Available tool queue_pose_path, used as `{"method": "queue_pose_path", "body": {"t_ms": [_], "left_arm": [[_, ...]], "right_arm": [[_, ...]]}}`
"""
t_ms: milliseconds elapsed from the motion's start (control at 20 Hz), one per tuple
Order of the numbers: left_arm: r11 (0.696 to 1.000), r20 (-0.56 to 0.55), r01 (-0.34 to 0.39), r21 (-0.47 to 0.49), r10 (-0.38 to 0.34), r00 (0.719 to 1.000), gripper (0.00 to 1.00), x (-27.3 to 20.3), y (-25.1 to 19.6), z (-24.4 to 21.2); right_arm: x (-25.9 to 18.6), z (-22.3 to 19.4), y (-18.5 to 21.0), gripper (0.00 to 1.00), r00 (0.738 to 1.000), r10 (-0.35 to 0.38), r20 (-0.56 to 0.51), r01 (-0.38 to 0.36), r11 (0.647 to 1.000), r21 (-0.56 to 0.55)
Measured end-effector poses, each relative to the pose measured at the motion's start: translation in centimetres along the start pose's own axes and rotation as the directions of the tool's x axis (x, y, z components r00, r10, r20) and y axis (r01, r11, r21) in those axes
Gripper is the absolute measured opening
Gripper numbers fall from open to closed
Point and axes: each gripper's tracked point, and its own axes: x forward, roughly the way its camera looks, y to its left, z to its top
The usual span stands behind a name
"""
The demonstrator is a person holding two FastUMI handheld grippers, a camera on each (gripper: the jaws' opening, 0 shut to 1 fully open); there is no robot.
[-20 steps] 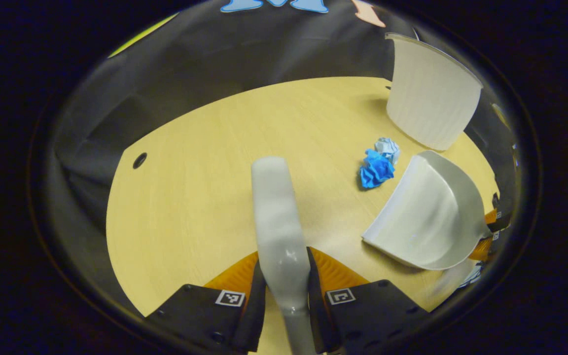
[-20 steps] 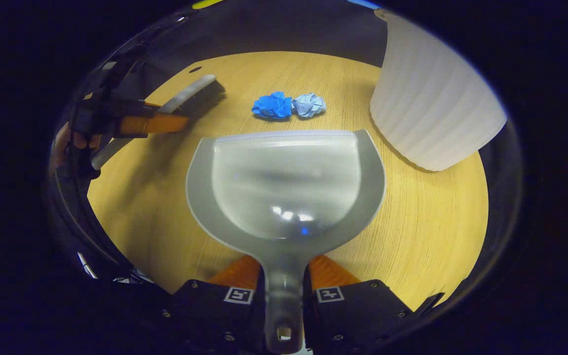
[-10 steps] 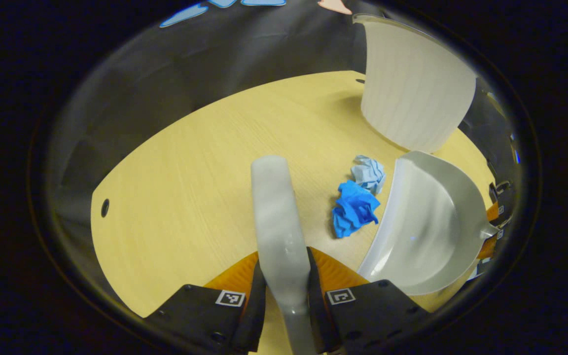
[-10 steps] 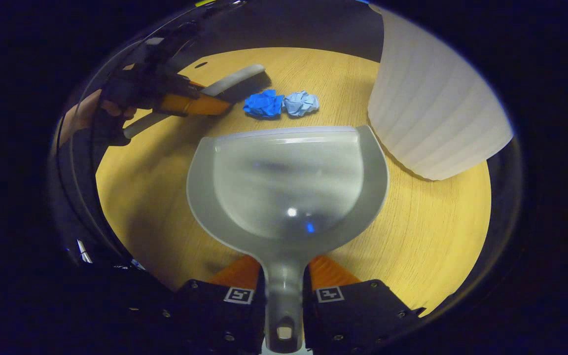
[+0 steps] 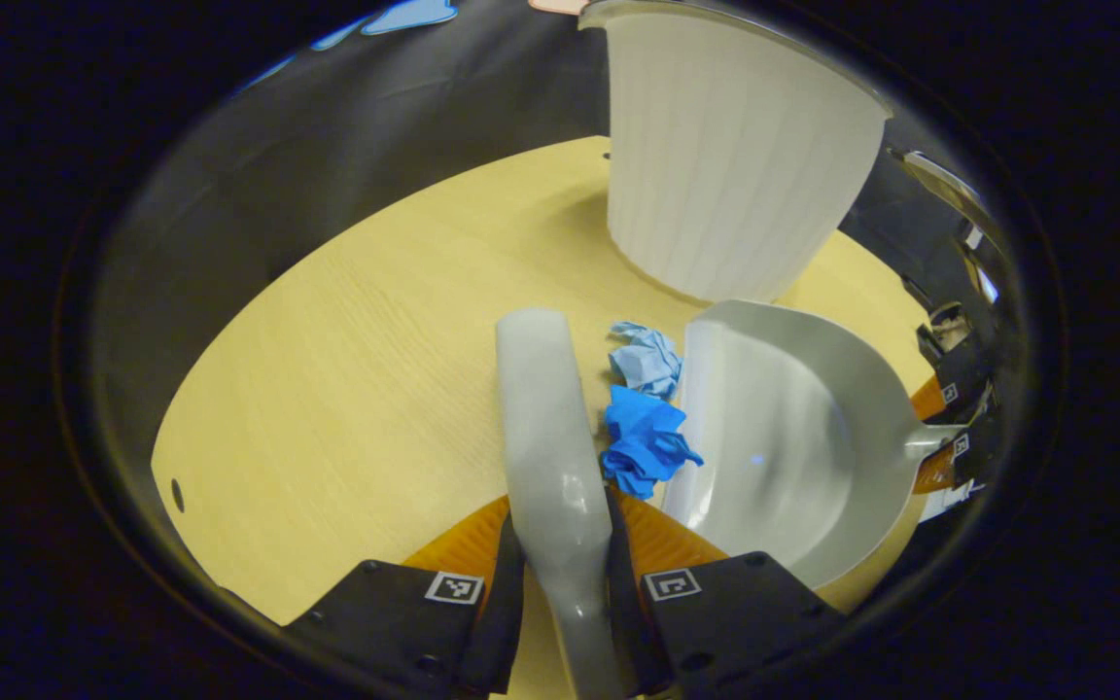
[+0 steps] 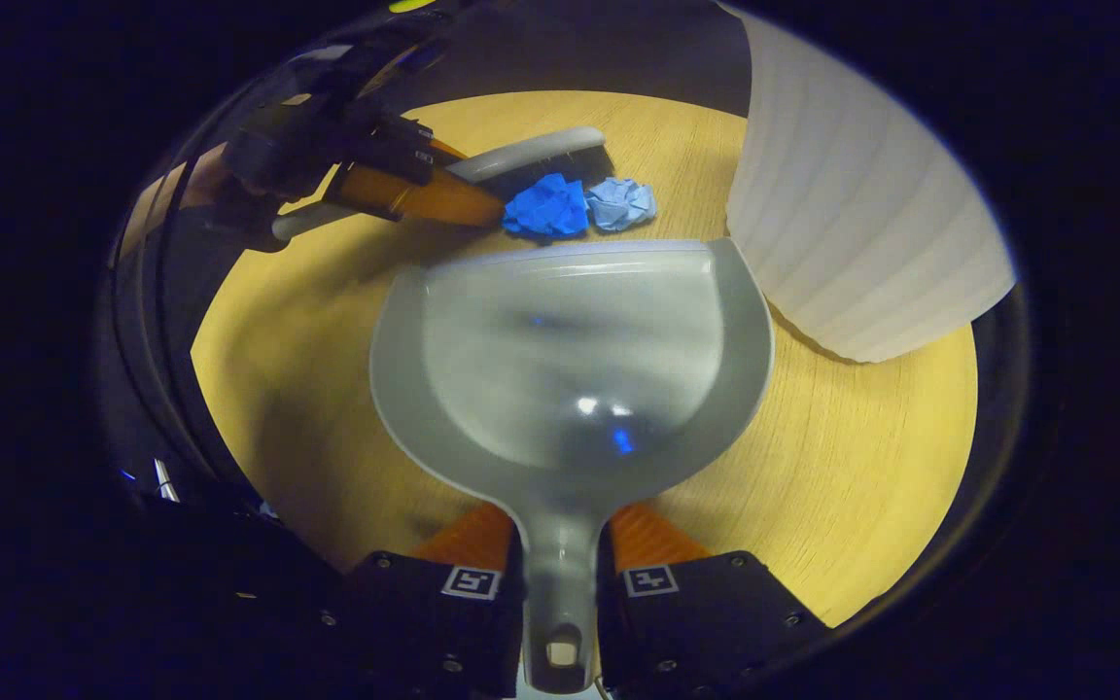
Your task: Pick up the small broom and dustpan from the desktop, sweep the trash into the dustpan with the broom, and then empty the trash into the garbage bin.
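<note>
The broom (image 5: pixel 545 428) is pinched by the left hand-held gripper (image 5: pixel 560 574), touching the blue paper ball (image 5: pixel 646 442); the dustpan (image 6: pixel 570 360) handle is pinched by the right hand-held gripper (image 6: pixel 560 593).

Both cameras low over desktop (image 5: pixel 375 340)

A light, yellowish wood-grain desk (image 5: pixel 356 369) takes up the middle of both views, its far edge curving against the dark wall behind. In the left gripper view 1 small round hole (image 5: pixel 177 494) sits near the desk's left edge, and another dark spot lies at the far edge. The wall (image 5: pixel 327 165) is black cloth hanging in soft folds, catching a dull grey sheen. Light falls from above, and soft shadows lie on the wood (image 6: pixel 268 389) at the left in the right gripper view. Beyond the desk's near edges all is dark.
</note>
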Motion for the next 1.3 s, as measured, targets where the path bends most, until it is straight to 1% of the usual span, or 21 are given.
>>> {"method": "queue_pose_path", "body": {"t_ms": [100, 150, 200, 300, 350, 400, 450, 500, 650, 750, 900, 950, 1000, 1050, 1200, 1300], "left_arm": [[0.999, 0.009, 0.039, 0.016, -0.039, 0.999, 0.43, -1.4, -0.2, 0.3], [0.998, 0.011, 0.055, 0.025, -0.056, 0.998, 0.43, -2.2, -0.1, 0.4], [0.997, 0.014, 0.074, 0.036, -0.074, 0.997, 0.46, -2.9, -0.6, 0.8], [0.993, 0.016, 0.105, 0.060, -0.106, 0.994, 0.46, -3.6, -0.3, 1.3], [0.991, 0.015, 0.117, 0.067, -0.119, 0.993, 0.48, -4.0, -0.3, 1.5], [0.989, 0.014, 0.132, 0.074, -0.133, 0.991, 0.46, -4.6, -0.3, 1.8], [0.986, 0.013, 0.145, 0.081, -0.147, 0.989, 0.46, -5.1, -0.3, 2.0], [0.984, 0.012, 0.157, 0.090, -0.159, 0.987, 0.43, -5.6, -0.2, 1.9], [0.975, 0.007, 0.191, 0.114, -0.193, 0.981, 0.46, -7.6, 0.5, 1.6], [0.971, 0.009, 0.210, 0.114, -0.212, 0.977, 0.43, -8.5, 0.4, 1.2], [0.970, 0.014, 0.218, 0.109, -0.220, 0.975, 0.46, -9.1, 0.2, 1.1], [0.971, 0.018, 0.215, 0.104, -0.218, 0.976, 0.43, -9.0, 0.2, 1.3], [0.972, 0.023, 0.211, 0.100, -0.215, 0.976, 0.45, -8.9, 0.2, 1.5], [0.973, 0.027, 0.208, 0.098, -0.211, 0.977, 0.45, -9.0, 0.5, 1.6], [0.982, 0.052, 0.174, 0.078, -0.178, 0.983, 0.43, -9.7, 1.2, 2.2], [0.988, 0.074, 0.145, 0.044, -0.148, 0.986, 0.43, -10.4, 2.3, 2.2]], "right_arm": [[-0.2, 0.8, 0.9, 0.31, 1.000, 0.002, 0.006, -0.002, 1.000, 0.000], [-0.5, 0.5, 0.7, 0.32, 1.000, 0.003, 0.007, -0.003, 1.000, 0.000], [-0.7, 0.6, 0.7, 0.32, 1.000, 0.005, 0.008, -0.005, 1.000, -0.001], [-1.1, 1.1, 0.7, 0.31, 1.000, 0.007, 0.013, -0.007, 1.000, 0.000], [-1.4, 1.2, 0.7, 0.32, 1.000, 0.007, 0.014, -0.007, 1.000, 0.001], [-1.7, 1.4, 0.8, 0.31, 1.000, 0.007, 0.017, -0.008, 1.000, 0.002], [-2.0, 1.8, 0.8, 0.32, 1.000, 0.008, 0.022, -0.008, 1.000, 0.003], [-2.0, 2.4, 0.8, 0.32, 1.000, 0.007, 0.028, -0.007, 1.000, 0.004], [-1.4, 3.9, 0.5, 0.32, 0.999, 0.007, 0.042, -0.008, 1.000, 0.009], [-1.4, 4.6, 0.4, 0.31, 0.999, 0.002, 0.048, -0.003, 1.000, 0.016], [-1.1, 5.6, 0.1, 0.31, 0.998, -0.008, 0.054, 0.006, 0.999, 0.032], [-1.0, 5.2, 0.2, 0.31, 0.998, -0.014, 0.055, 0.012, 0.999, 0.037], [-0.9, 5.1, 0.2, 0.31, 0.998, -0.023, 0.059, 0.020, 0.999, 0.046], [-0.7, 4.8, 0.3, 0.31, 0.998, -0.024, 0.054, 0.021, 0.998, 0.052], [-0.5, 4.2, -0.2, 0.31, 0.998, -0.038, 0.048, 0.035, 0.997, 0.065], [-0.1, 3.6, -0.6, 0.32, 0.998, -0.044, 0.047, 0.040, 0.996, 0.077]]}}
